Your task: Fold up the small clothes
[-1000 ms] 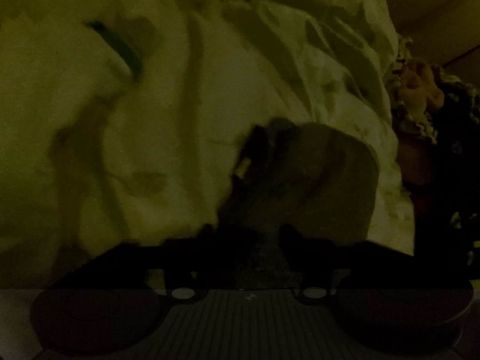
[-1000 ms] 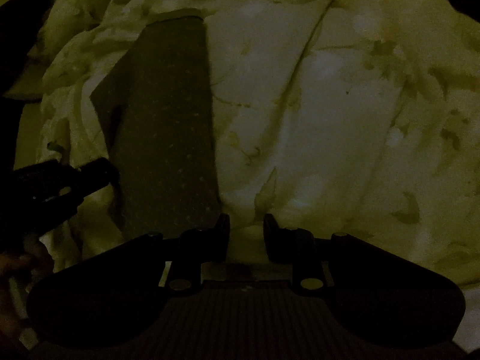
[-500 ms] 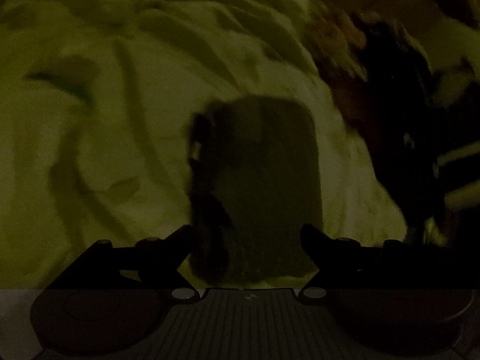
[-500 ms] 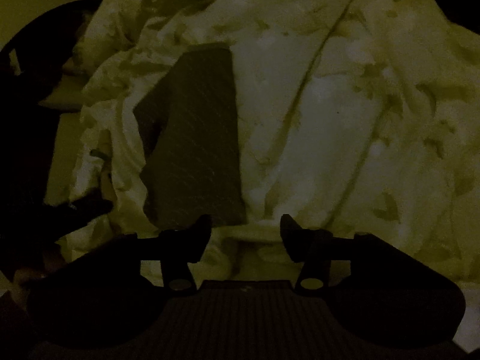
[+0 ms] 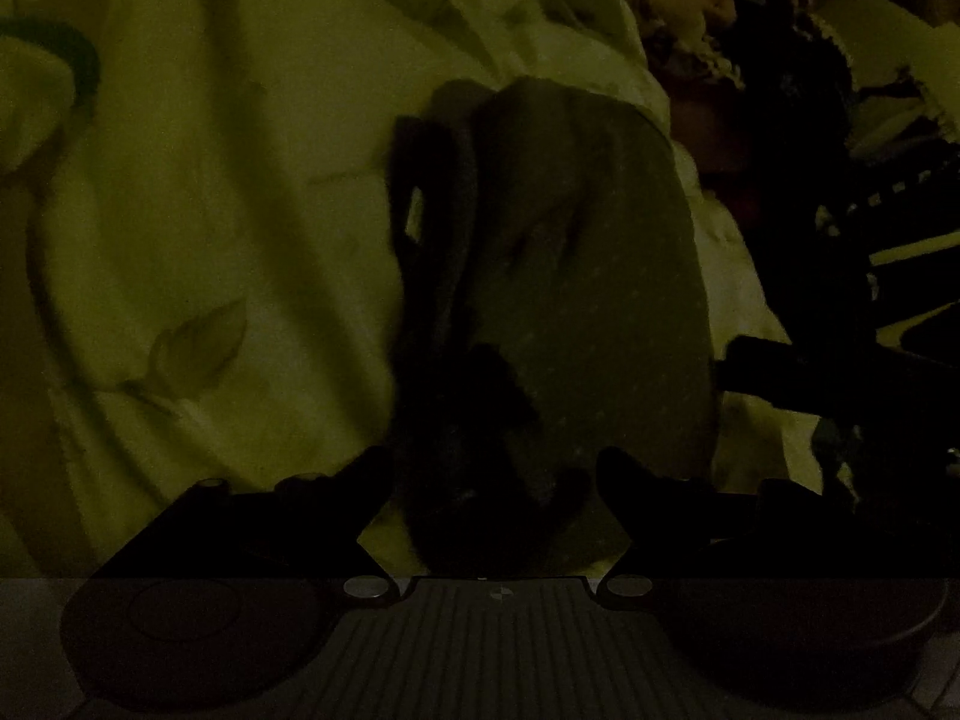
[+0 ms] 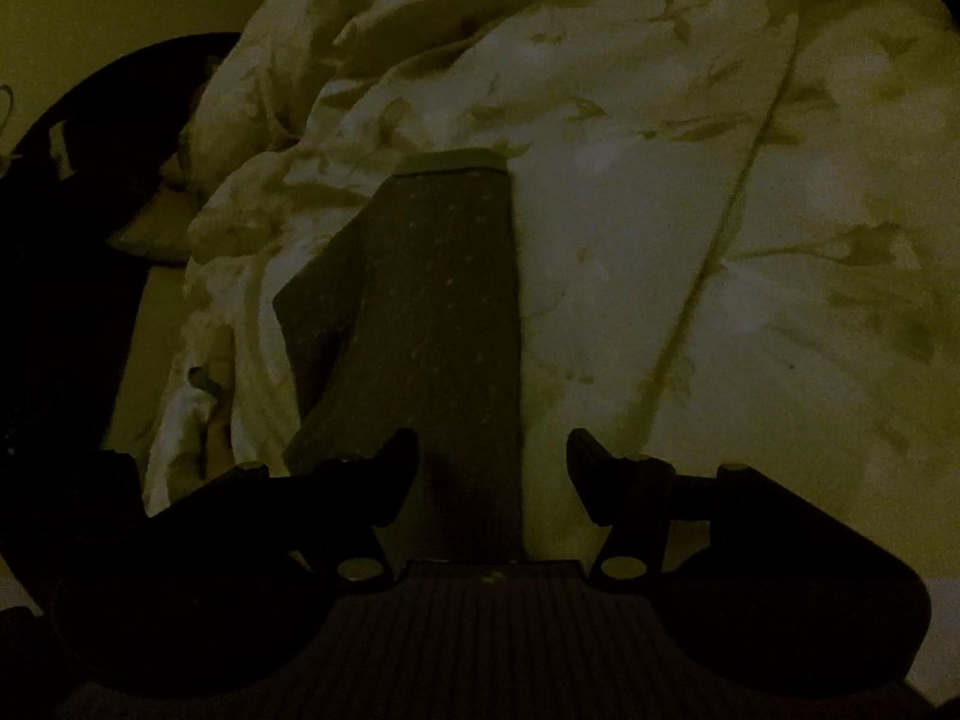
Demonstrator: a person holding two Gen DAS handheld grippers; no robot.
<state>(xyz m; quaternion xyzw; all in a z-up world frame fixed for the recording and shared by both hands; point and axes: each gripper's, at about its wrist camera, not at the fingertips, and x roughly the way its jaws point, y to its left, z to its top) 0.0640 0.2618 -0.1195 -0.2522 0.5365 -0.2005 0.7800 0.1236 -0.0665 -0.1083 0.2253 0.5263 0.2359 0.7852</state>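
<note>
The room is very dim, so only the broad shapes read. A small dark garment (image 6: 444, 312), speckled with pale dots, lies flat on a leaf-printed quilt (image 6: 690, 240) spread over the bed, and the soft, rumpled bedding is evidently serving as the folding surface. From the right wrist view the piece looks like a long narrow panel with one side already doubled over, its far edge showing a paler band.

The right gripper (image 6: 492, 468) hangs low over the near end of the cloth with its jaws spread and gripping nothing; the fabric runs between them but neither finger seems to press on it, so I take it as released. Placed there, it looks ready either to take the near hem or to leave the fold as it lies.

In the left wrist view the same garment (image 5: 588, 300) bulges toward the lens, with a darker loose strip (image 5: 432, 276) hanging at its left edge. The left gripper (image 5: 495, 486) also stands apart, its fingers either side of the cloth's near end without clamping it, likely so the fold can settle. At the right edge sits a dark heap of other clothes (image 5: 780, 90), presumably waiting their turn; what they are is too murky to say
</note>
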